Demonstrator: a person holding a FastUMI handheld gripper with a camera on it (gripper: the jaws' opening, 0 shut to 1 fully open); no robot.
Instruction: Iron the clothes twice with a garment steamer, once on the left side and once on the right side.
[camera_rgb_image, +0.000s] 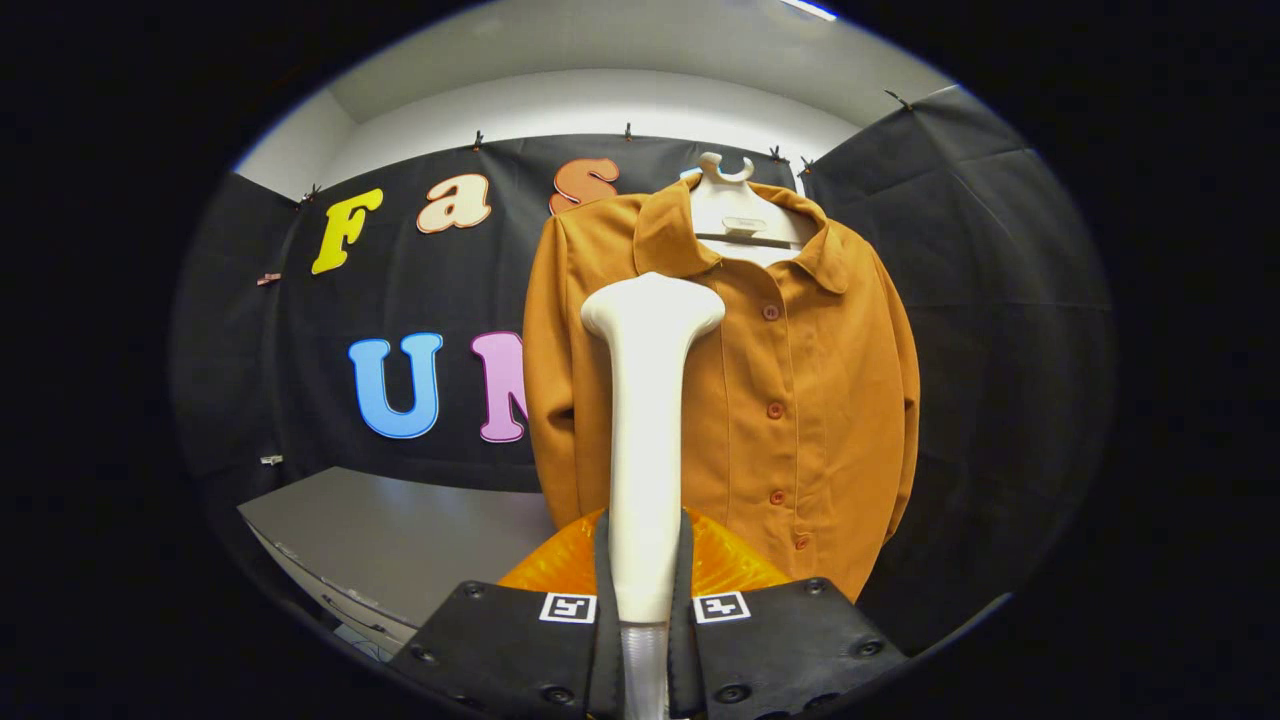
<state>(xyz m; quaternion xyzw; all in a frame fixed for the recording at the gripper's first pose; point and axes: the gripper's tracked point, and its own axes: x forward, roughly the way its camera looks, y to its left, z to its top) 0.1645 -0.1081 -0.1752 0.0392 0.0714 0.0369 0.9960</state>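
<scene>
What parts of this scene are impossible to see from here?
Gripper view:
- Steamer face: turned toward the shirt, away from the camera.
- Shirt's middle strip: behind the steamer.
- Shirt hem: hidden by the gripper, shut on the steamer.
- Steamer's lower handle: cut off by the edge.

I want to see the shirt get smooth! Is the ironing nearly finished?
Done: the gripper is shut on the garment steamer, fingers pressing its white handle from both sides. In hand: its head is up by the collar, over one side of the orange button-up shirt on its hanger. Whether any pass is finished cannot be told, so both may remain.
</scene>
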